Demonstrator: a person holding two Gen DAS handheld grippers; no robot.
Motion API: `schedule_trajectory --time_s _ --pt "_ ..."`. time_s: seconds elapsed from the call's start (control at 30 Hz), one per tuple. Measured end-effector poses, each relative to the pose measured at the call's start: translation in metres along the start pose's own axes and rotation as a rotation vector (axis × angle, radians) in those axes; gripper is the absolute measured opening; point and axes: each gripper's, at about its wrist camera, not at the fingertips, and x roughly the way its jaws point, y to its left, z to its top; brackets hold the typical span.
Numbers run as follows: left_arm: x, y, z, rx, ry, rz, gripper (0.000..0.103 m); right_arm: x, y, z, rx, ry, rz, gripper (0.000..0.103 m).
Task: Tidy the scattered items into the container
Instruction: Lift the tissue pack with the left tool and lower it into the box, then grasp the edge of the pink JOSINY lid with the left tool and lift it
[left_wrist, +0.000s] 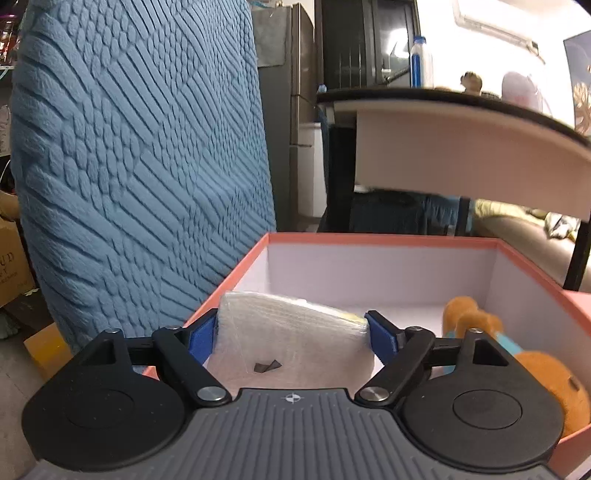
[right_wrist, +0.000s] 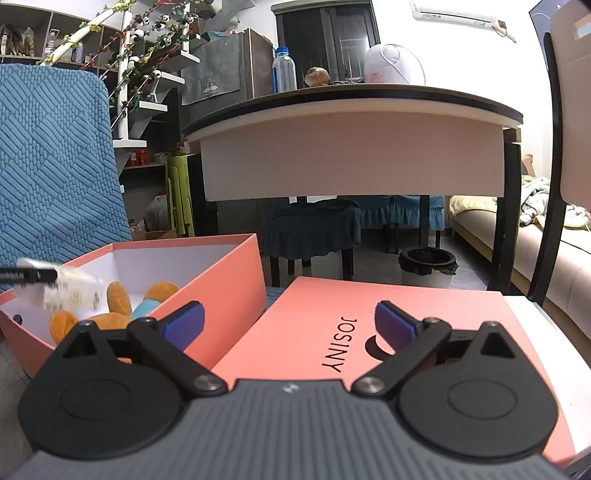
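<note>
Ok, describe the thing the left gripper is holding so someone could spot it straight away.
Find the open pink box with white walls. Over its near left corner, the left hand-held gripper clamps a flat white pack in clear wrap. The only other item inside is an orange plush toy.

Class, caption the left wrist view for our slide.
Left gripper holds a tissue packet over the pink box beside a plush toy.

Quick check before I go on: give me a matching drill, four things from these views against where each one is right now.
Things:
1. tissue pack
2. plush toy
3. box lid
4. water bottle

Places:
A. on the table at the back
B. lying inside the open box
C. flat beside the box, under the right gripper
D. clamped in the left gripper

Pairs: 1-D, 2-B, 3-C, 4-A
</note>
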Motion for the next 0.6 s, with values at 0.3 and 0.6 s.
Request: schedule_trajectory --time_s 0.3,0.6 --pt "-0.027 -0.003 0.006 -0.039 -0.042 -0.053 0.095 -0.015 -0.014 0.006 0.023 -0.032 -0.023 0.099" --pt "-0.049 -0.037 0.013 -0.028 -0.079 -0.104 0.096 -0.032 -0.025 0.007 0.026 -0.043 -0.046 0.099"
